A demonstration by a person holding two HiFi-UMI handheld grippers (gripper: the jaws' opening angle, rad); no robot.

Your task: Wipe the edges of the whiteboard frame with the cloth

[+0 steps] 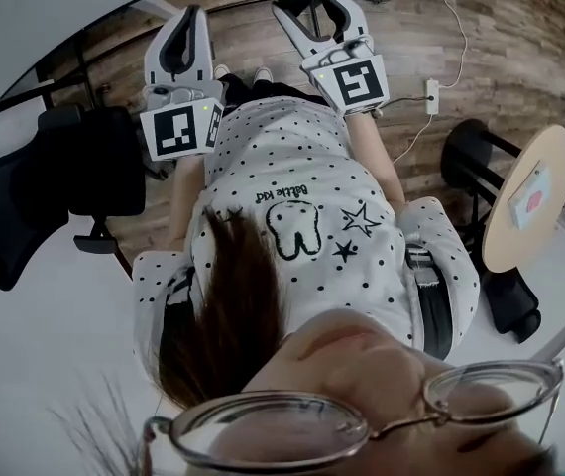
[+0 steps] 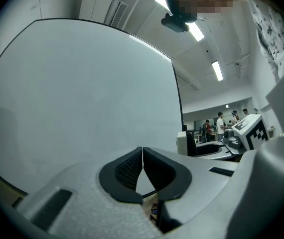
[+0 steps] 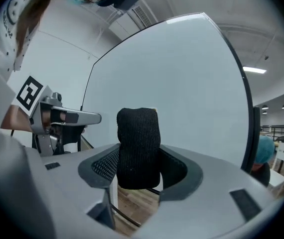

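Observation:
The whiteboard (image 2: 82,93) fills the left gripper view, and its dark frame (image 2: 177,98) runs down its right side. My left gripper (image 2: 142,156) points at the board, shut with nothing between its pads. My right gripper (image 3: 138,168) is shut on a folded black cloth (image 3: 138,143) that sticks up past the fingertips in front of the whiteboard (image 3: 182,83), whose frame (image 3: 245,103) curves down on the right. In the head view both grippers are held out side by side: left gripper (image 1: 185,28), right gripper (image 1: 307,3). No part of either touches the frame.
A black office chair (image 1: 25,196) stands to the left. A round wooden table (image 1: 530,196) is at the right, with a cable and power strip (image 1: 431,95) on the wood floor. Several people (image 2: 221,123) stand far back in the room.

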